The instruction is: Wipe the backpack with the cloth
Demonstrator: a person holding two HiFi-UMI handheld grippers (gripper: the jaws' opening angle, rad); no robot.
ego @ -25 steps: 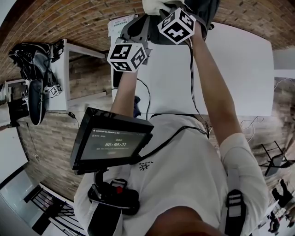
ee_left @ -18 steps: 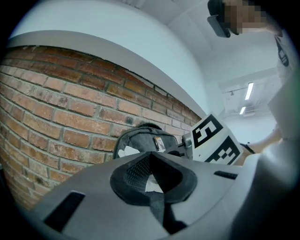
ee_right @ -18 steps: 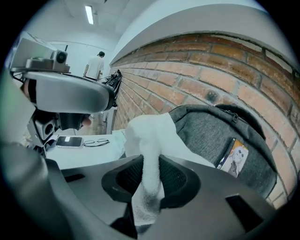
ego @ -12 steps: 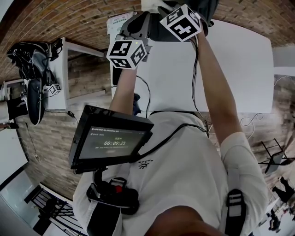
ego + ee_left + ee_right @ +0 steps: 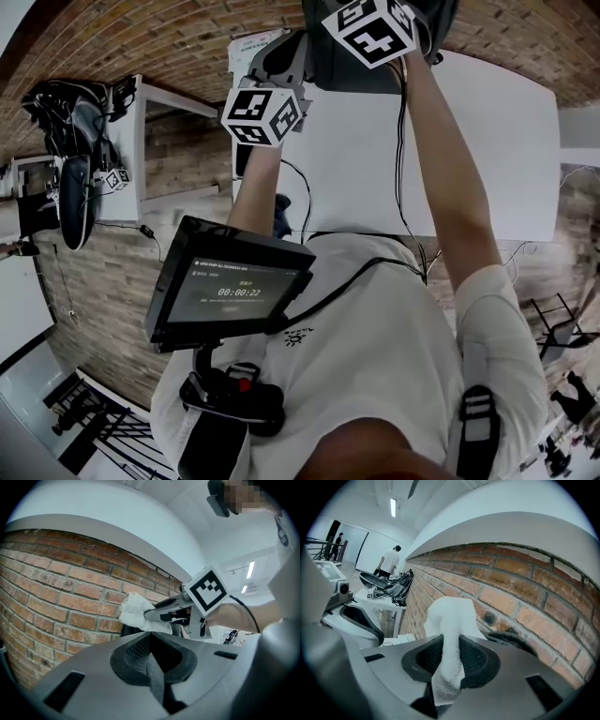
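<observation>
Backpack of dark fabric [image 5: 433,26], at the white table's [image 5: 487,141] far edge, is held by its strap [image 5: 155,681] in the clamped left gripper [image 5: 151,656] as the right gripper [image 5: 451,656] raises its tightly pinched white cloth [image 5: 450,620], apparently for another pass.

White short-sleeved T-shirt [image 5: 375,356], small black logo [image 5: 296,337]; black cable [image 5: 337,281] across chest; marker cubes [image 5: 262,114] (black-and-white squares).

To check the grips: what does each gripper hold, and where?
The right gripper pinches the cloth near one end. The left gripper pinches a dark strap, likely of the backpack.
</observation>
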